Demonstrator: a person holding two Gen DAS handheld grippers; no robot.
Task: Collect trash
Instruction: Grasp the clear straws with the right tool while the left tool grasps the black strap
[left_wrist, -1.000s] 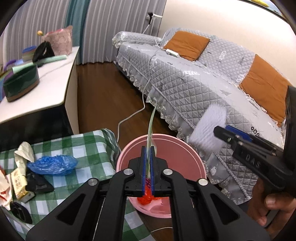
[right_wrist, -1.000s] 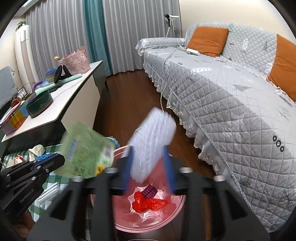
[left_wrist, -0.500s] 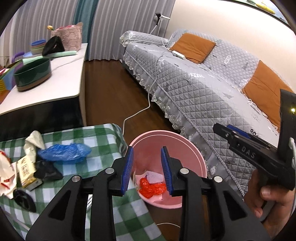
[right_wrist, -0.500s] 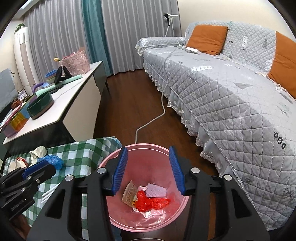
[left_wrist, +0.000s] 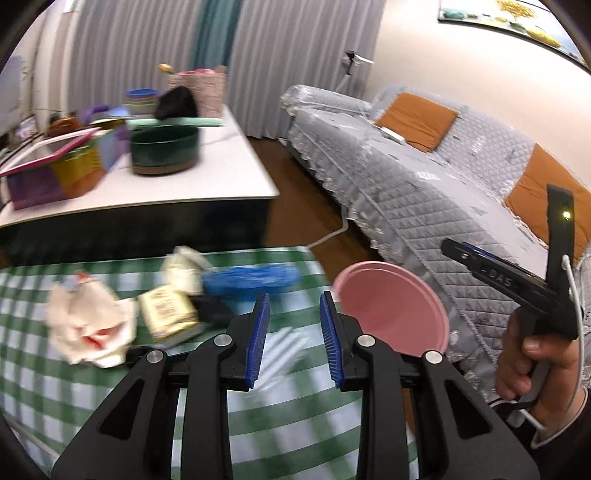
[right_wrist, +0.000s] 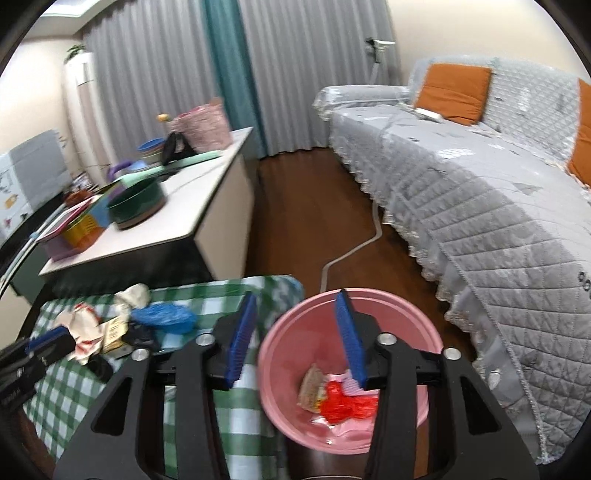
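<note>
Several scraps left on the checked cloth (left_wrist: 92, 398): crumpled white paper (left_wrist: 88, 325), small yellow carton (left_wrist: 166, 312), blue bag (left_wrist: 251, 278), dark wrapper (left_wrist: 214, 310), pale wad (left_wrist: 184, 264), white straws (left_wrist: 284, 345). All lying ahead and to the left of the pink bin (left_wrist: 391, 310), which stands off the cloth's right edge, hard by the sofa (left_wrist: 424, 184).

Left gripper (left_wrist: 293, 332): jaws parted, nothing between them, poised over the cloth with straws just under the tips and carton and dark wrapper just ahead-left. Clearly nearer the heap.

Right gripper (right_wrist: 295, 339): jaws closing, still apart, nothing pinched. Straddling the bin rim (right_wrist: 280, 325); left finger over cloth, right finger over the bin's mouth. Red scrap (right_wrist: 343, 404), tan wrapper (right_wrist: 312, 384) and a pale pink piece already inside. Heap well off to its left.

Blue bag's long axis across the left view, roughly parallel to the cloth's far edge; carton's long axis running away and leftward. Straws blurred, direction hard to read, seemingly slanting toward the bin.

Judged next: short forward-left reach for the left, jaws set across whichever long axis is chosen, then a swing rightward to the bin.
</note>
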